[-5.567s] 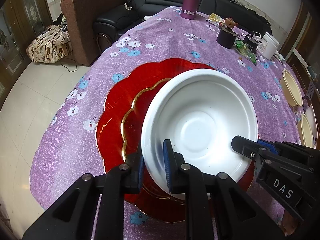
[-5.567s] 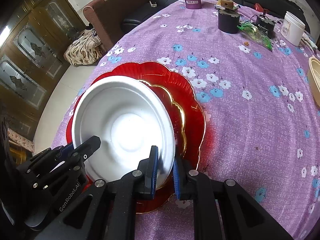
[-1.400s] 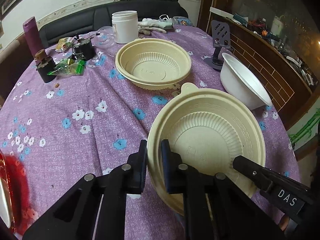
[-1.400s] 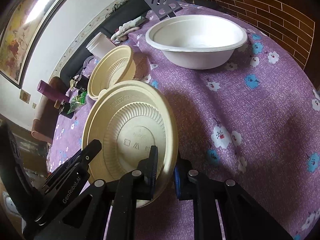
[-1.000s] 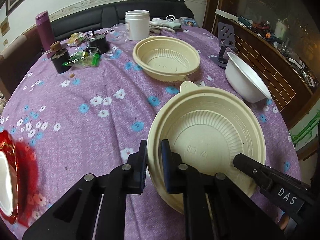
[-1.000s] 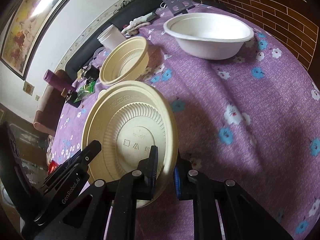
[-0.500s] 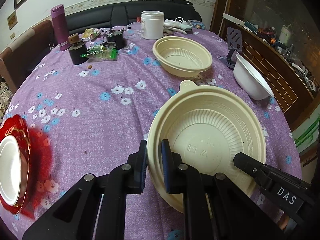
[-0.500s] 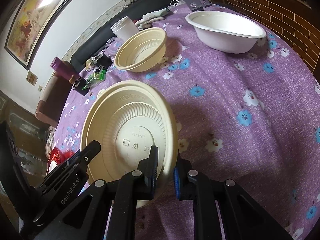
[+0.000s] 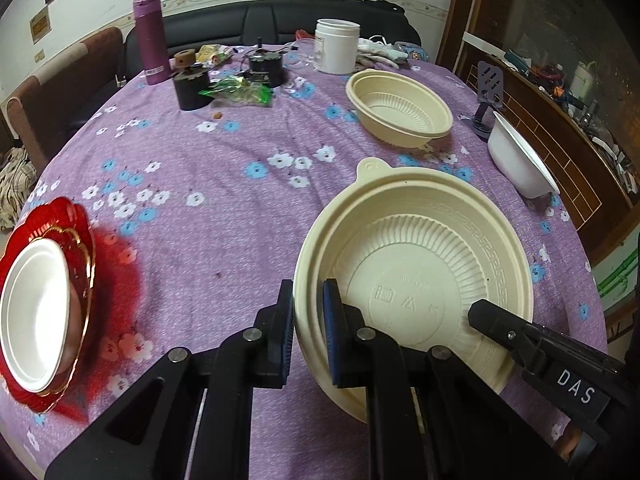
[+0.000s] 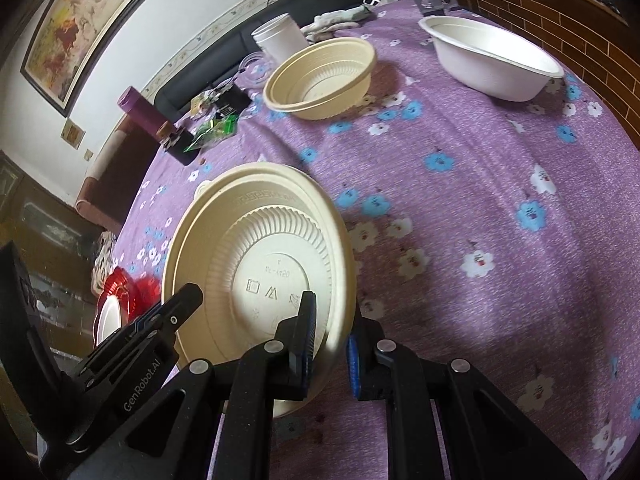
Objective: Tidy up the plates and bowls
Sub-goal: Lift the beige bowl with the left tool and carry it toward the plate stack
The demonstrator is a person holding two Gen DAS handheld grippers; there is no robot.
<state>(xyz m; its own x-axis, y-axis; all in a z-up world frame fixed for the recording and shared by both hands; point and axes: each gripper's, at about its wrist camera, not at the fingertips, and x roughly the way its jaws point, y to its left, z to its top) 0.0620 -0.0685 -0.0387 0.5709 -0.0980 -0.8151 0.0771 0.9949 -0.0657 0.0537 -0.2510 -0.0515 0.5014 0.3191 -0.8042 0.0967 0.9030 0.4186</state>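
Note:
A cream ribbed bowl hangs above the purple flowered tablecloth, held from both sides. My left gripper is shut on its left rim, and my right gripper is shut on its right rim. A second cream bowl sits further back on the table. At the right edge stands a white bowl. Far left, a white bowl rests in stacked red plates.
At the back stand a purple flask, a dark cup, a green wrapper, a black device, a white jar and a phone stand. A dark sofa and brown armchair lie beyond the table.
Both grippers have carried the cream bowl leftward across the table. The red plates with the white bowl have come further into the left view; the back bowls have slid right.

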